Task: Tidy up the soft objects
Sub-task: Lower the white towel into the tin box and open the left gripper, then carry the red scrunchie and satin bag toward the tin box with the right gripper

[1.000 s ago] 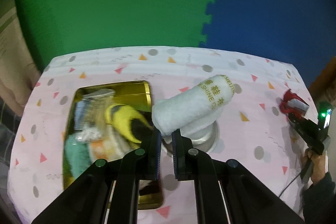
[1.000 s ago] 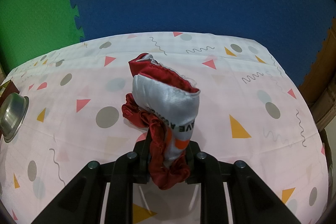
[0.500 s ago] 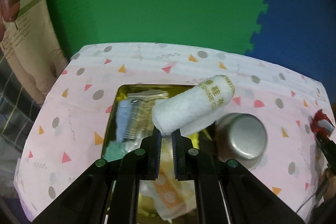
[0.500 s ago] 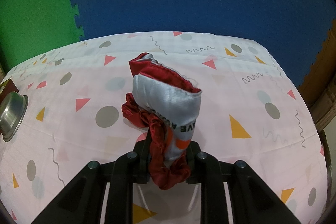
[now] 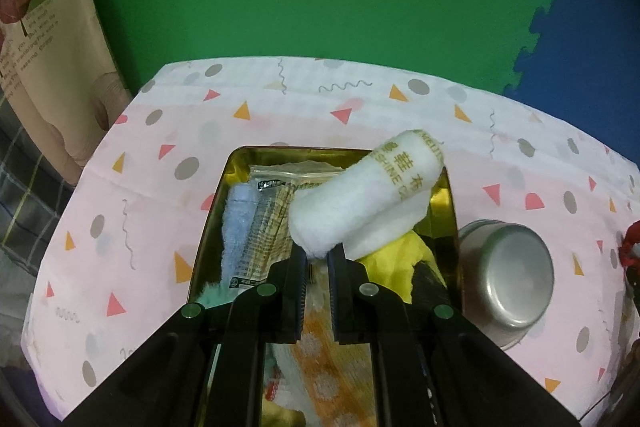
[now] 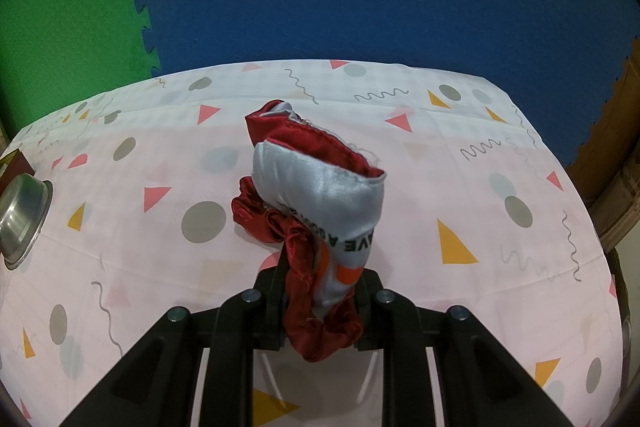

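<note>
Black plastic makes up both grippers. The left gripper (image 5: 317, 259) has its jaws drawn close together, pinching the lower end of a rolled white terry towel with gold lettering (image 5: 362, 203). The roll sticks up and to the right, held above a rectangular gold metal tin (image 5: 208, 227). Inside the tin lie a pale blue cloth (image 5: 236, 227), a clear crinkled packet (image 5: 268, 223), a yellow soft item (image 5: 396, 267) and a white cloth with orange print (image 5: 332, 363). The towel's upper end reaches over the tin's far right corner.

Just to the right of the tin an upturned round steel bowl (image 5: 506, 277) sits on the pink tablecloth patterned with triangles and dots (image 5: 132, 195). Bare cloth stretches to the left of the tin and beyond its far rim, up to the table edge.

The right gripper (image 6: 322, 271) has its jaws clamped on a bunched dark red and silver satin pouch with black lettering (image 6: 320, 187), which stands up from the fingers above the tablecloth. Open cloth surrounds it on every side. The steel bowl shows at the far left edge of the right wrist view, well apart. Green and blue foam mats lie past the table.
</note>
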Demonstrator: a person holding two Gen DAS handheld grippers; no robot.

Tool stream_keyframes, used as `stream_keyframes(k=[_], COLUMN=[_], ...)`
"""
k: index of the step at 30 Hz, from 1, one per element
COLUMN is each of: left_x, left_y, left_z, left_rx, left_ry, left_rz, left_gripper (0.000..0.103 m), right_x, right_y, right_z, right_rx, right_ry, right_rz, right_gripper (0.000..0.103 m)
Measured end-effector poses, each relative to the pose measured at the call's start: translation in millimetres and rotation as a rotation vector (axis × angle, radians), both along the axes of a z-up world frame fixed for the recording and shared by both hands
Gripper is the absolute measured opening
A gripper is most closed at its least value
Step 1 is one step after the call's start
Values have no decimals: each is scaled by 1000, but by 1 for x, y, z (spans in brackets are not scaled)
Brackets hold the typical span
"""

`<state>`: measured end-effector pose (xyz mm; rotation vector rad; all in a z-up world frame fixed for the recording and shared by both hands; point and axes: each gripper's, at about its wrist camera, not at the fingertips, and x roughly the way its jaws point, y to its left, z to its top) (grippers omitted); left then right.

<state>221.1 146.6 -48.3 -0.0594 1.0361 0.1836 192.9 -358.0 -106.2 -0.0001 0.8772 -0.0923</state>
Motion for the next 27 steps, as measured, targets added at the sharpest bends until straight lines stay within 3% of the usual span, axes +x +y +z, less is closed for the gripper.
stream_keyframes(k=[7,12,22,27], left_x=[0,-6,-16,-38], left_y=[8,7,6,6], left_z=[-5,0,8,22], left_rx=[-25,-32,-59,-63], left_ry=[-1,-9,-20,-59], left_rz=[14,-8,-18,-11], left_gripper=[15,31,32,46], right_x=[1,0,0,-1], right_y=[0,1,3,4], right_z=[0,1,3,4], right_rx=[-8,-22,-47,-56], right_ry=[2,4,4,-8], right_rz=[2,4,6,17], right_gripper=[22,22,22,20])
